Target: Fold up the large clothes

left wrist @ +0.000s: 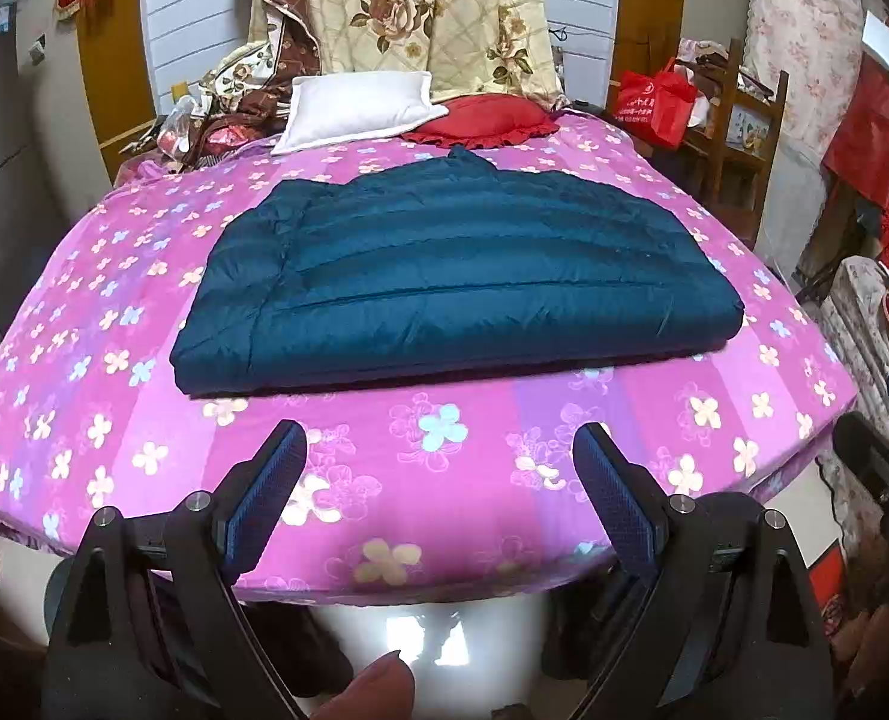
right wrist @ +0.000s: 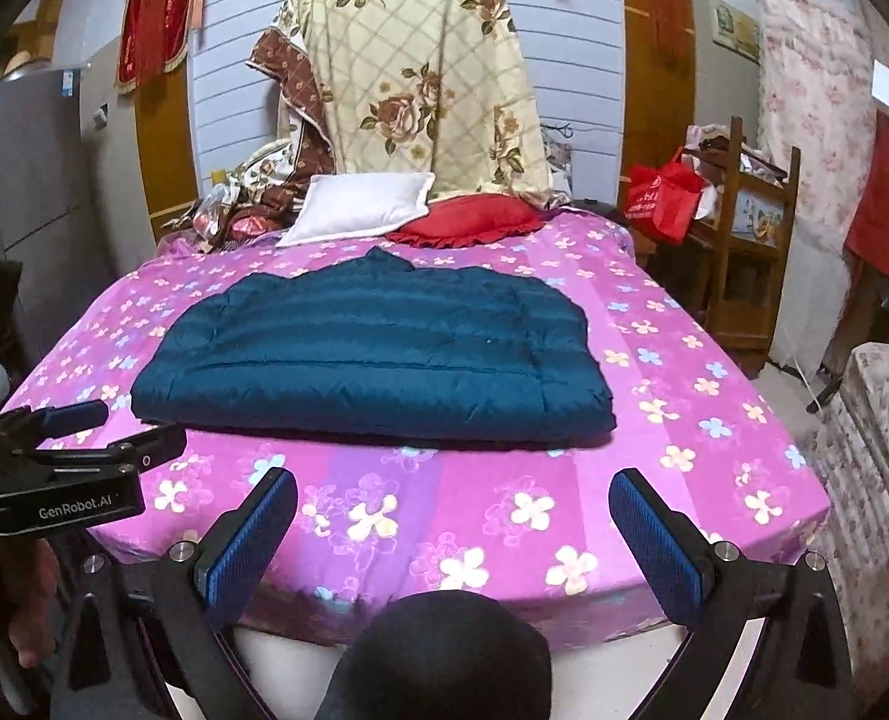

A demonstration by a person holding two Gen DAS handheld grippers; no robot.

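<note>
A bed (left wrist: 144,360) under a pink flowered sheet fills both views, with a folded teal quilted jacket (left wrist: 444,294) lying flat across its middle. At the far end rest a white pillow (left wrist: 354,108) and a red cushion (left wrist: 486,120). Near the bed's near edge, the left gripper (left wrist: 438,462) and right gripper (right wrist: 453,510) both stand wide apart, holding nothing.

On the bed with the pink flowered sheet (right wrist: 654,360) lies 1 folded dark teal quilted puffer jacket (right wrist: 372,360), near the middle. At the far edge lie 2 pillows: 1 white rectangular pillow (right wrist: 360,207) and 1 red frilled cushion (right wrist: 468,219). 1 red fabric shopping bag (right wrist: 663,195) stands beyond the far right corner. 2 black two-finger grippers with blue pads show: left gripper (left wrist: 438,480), right gripper (right wrist: 453,534).
</note>
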